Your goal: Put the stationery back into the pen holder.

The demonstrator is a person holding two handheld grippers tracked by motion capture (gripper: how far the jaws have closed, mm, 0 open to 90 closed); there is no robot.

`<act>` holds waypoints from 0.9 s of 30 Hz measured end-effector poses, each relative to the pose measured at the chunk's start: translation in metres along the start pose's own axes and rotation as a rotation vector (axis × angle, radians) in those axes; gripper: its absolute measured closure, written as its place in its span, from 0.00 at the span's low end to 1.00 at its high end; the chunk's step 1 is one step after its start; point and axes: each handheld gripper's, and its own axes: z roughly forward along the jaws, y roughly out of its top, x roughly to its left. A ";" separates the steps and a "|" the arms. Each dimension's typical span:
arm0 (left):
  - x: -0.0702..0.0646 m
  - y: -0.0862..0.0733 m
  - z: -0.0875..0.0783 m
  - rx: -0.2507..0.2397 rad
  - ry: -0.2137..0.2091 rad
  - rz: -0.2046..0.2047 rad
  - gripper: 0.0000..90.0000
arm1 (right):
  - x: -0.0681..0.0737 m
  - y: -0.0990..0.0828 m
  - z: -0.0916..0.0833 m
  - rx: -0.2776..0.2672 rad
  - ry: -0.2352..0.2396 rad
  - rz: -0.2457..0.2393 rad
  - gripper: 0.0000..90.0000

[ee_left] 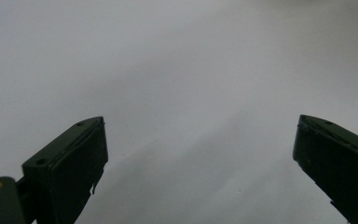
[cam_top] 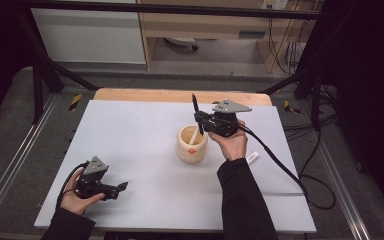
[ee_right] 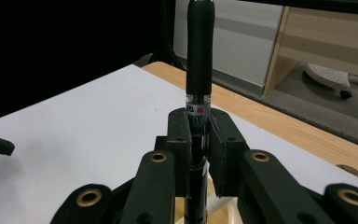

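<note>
A black pen (cam_top: 195, 106) stands upright with my right gripper (cam_top: 199, 119) shut on its lower barrel, just above and behind a pale wooden cup (cam_top: 192, 145). In the right gripper view the pen (ee_right: 199, 56) rises between the pads of that gripper (ee_right: 199, 127), and part of the cup's rim (ee_right: 223, 211) shows below. A light stick (cam_top: 194, 135) leans inside the cup. My left gripper (cam_top: 121, 188) rests at the front left of the white mat (cam_top: 130, 135), held in a hand. Its jaws stand wide apart over bare mat (ee_left: 200, 154).
A small white tag (cam_top: 252, 157) lies right of the cup. The right gripper's cable (cam_top: 280, 167) trails across the mat toward the right edge. A wooden table edge (cam_top: 180, 95) runs behind the mat, with black frame bars (cam_top: 40, 85) and cabinets farther back.
</note>
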 end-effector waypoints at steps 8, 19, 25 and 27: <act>0.001 -0.001 0.000 -0.003 0.001 -0.007 0.04 | 0.002 -0.008 0.015 0.001 0.012 0.029 0.89; 0.002 -0.002 0.000 0.000 0.001 -0.006 0.03 | 0.005 -0.025 0.034 0.017 0.026 0.078 0.89; 0.002 -0.002 0.000 0.001 0.000 -0.007 0.03 | 0.005 -0.037 0.041 0.032 0.035 0.101 0.89; 0.002 -0.003 0.001 0.001 -0.001 -0.008 0.03 | 0.004 -0.042 0.042 0.037 0.037 0.108 0.89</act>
